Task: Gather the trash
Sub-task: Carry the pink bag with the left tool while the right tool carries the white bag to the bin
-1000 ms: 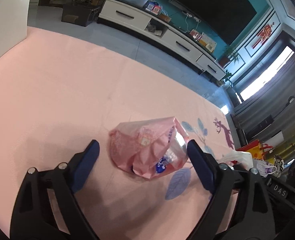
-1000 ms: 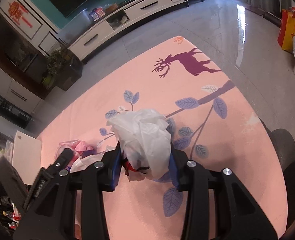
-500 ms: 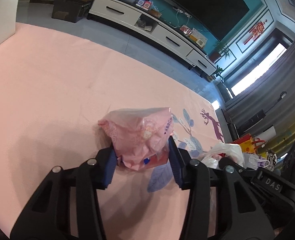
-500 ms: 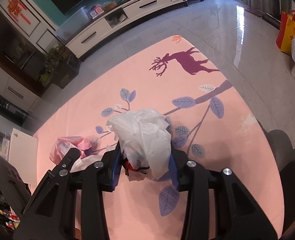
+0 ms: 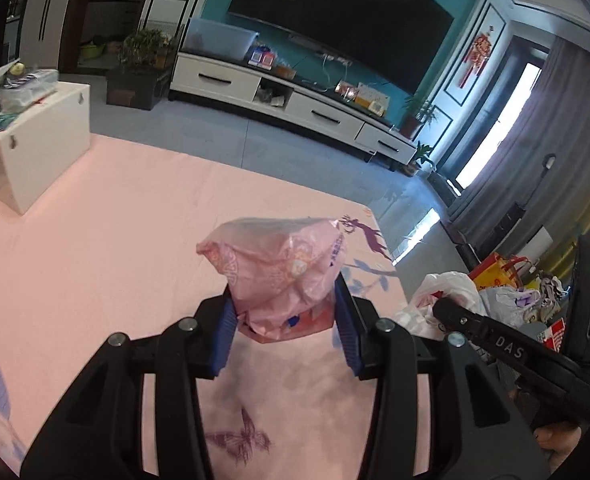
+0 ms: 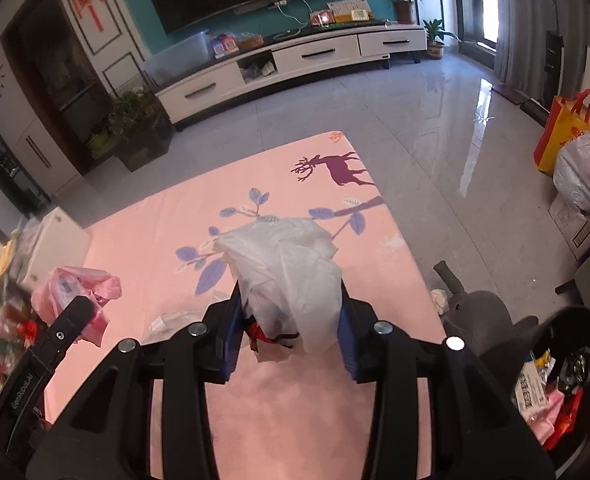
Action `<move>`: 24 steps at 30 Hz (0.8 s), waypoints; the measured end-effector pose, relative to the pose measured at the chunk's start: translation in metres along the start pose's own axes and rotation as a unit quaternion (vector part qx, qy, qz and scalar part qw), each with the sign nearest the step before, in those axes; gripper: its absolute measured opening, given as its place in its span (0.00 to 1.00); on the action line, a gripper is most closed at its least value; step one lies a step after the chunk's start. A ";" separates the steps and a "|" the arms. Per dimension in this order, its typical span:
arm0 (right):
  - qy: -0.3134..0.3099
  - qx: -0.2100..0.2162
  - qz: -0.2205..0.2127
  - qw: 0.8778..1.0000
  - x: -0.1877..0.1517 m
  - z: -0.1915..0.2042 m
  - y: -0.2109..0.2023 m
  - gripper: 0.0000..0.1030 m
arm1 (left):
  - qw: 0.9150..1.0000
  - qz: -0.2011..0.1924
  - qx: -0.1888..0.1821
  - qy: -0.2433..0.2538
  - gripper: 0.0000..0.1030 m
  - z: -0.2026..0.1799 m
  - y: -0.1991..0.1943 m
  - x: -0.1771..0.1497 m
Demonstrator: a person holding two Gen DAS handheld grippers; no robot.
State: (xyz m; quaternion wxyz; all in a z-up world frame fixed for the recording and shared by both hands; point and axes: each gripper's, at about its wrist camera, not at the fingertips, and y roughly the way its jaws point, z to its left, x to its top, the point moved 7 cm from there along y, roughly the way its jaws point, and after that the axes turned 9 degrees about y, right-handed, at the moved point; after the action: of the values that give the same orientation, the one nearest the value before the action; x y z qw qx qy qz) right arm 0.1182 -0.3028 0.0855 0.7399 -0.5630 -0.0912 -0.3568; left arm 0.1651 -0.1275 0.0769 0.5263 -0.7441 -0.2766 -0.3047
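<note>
My left gripper [image 5: 285,320] holds a crumpled pink plastic bag [image 5: 279,268] above the pink tablecloth [image 5: 95,260]. Its jaws are closing, and the blue pads squeeze the bag from both sides. My right gripper [image 6: 289,320] is shut on a crumpled white plastic bag [image 6: 287,264] with something red and black inside, also lifted off the cloth. From the right wrist view the pink bag [image 6: 75,284] hangs at the far left. The white bag [image 5: 443,292] shows at the right of the left wrist view.
A black bin [image 6: 567,314] with trash in it stands low at the right, beside a dark chair [image 6: 479,308]. A scrap of clear plastic [image 6: 167,320] lies on the cloth. A white box [image 5: 43,140] sits at the table's left end. Full bags [image 6: 575,148] rest on the floor.
The left gripper's jaws went from wide apart around the pink bag to pressed on it. Both grippers then rose with their bags, and the room came into view.
</note>
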 end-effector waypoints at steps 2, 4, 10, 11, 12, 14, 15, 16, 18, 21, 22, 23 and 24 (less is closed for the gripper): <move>-0.002 0.010 -0.005 1.000 -0.017 -0.004 -0.022 0.40 | 1.000 -0.003 -0.009 -0.004 0.44 -0.006 -0.020 -0.013; -0.010 0.019 -0.013 1.000 -0.035 -0.006 -0.041 0.40 | 1.000 -0.008 -0.013 -0.009 0.44 -0.010 -0.044 -0.031; -0.017 0.066 -0.021 0.997 -0.083 -0.012 -0.080 0.41 | 1.000 -0.015 -0.008 0.004 0.44 -0.019 -0.093 -0.079; -0.015 0.067 -0.026 0.997 -0.086 -0.014 -0.084 0.41 | 1.000 -0.014 -0.005 0.005 0.44 -0.020 -0.098 -0.087; -0.014 0.065 -0.036 0.997 -0.092 -0.018 -0.090 0.41 | 1.000 -0.011 -0.001 0.005 0.44 -0.020 -0.102 -0.095; -0.012 0.056 -0.044 0.997 -0.100 -0.028 -0.096 0.41 | 1.000 -0.002 0.002 0.009 0.44 -0.021 -0.107 -0.109; -0.009 0.054 -0.047 0.997 -0.103 -0.033 -0.100 0.41 | 1.000 0.003 0.002 0.011 0.44 -0.023 -0.109 -0.115; -0.007 0.054 -0.051 0.997 -0.106 -0.039 -0.103 0.41 | 1.000 0.004 0.003 0.014 0.44 -0.026 -0.109 -0.117; -0.002 0.049 -0.062 0.997 -0.107 -0.049 -0.112 0.41 | 1.000 0.004 0.008 0.018 0.44 -0.030 -0.110 -0.125; 0.004 0.041 -0.086 0.995 -0.103 -0.066 -0.127 0.41 | 1.000 0.002 0.003 0.023 0.45 -0.044 -0.109 -0.132; 0.009 0.039 -0.093 0.995 -0.101 -0.073 -0.132 0.41 | 1.000 0.005 0.000 0.027 0.45 -0.050 -0.107 -0.133; 0.014 0.037 -0.097 0.994 -0.098 -0.080 -0.136 0.41 | 0.999 0.007 -0.002 0.034 0.45 -0.057 -0.104 -0.135; 0.020 0.033 -0.105 0.994 -0.096 -0.089 -0.142 0.41 | 0.999 0.010 -0.004 0.042 0.45 -0.066 -0.101 -0.136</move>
State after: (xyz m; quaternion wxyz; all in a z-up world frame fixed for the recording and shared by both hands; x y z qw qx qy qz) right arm -0.0651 -0.3581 0.1117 0.7185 -0.5182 -0.1464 -0.4402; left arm -0.0090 -0.1733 0.0551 0.5371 -0.7356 -0.2462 -0.3314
